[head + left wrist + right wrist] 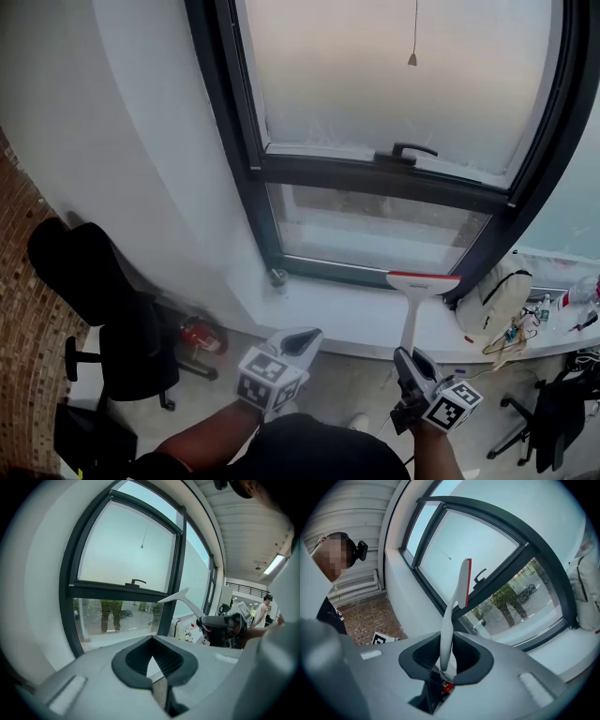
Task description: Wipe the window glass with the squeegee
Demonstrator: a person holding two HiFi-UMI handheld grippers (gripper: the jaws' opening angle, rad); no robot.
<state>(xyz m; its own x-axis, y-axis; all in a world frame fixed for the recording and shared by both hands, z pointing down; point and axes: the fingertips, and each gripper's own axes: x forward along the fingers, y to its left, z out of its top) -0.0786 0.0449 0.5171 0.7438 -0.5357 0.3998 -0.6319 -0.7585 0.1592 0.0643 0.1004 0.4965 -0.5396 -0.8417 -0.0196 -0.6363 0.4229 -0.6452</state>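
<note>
Two grippers low: right gripper (pixel 413 364) clamped on squeegee (pixel 412 314) handle, blade short of window glass (pixel 375 230) (lower pane); left gripper (pixel 298 343) closed, empty. Risk: thin handle twisting under pressure, blade streaking.

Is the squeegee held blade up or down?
Blade up: the right gripper clamps the squeegee by its handle, red-edged blade topmost.

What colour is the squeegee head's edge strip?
Red, on the white plastic squeegee; clearest in head view.
</note>
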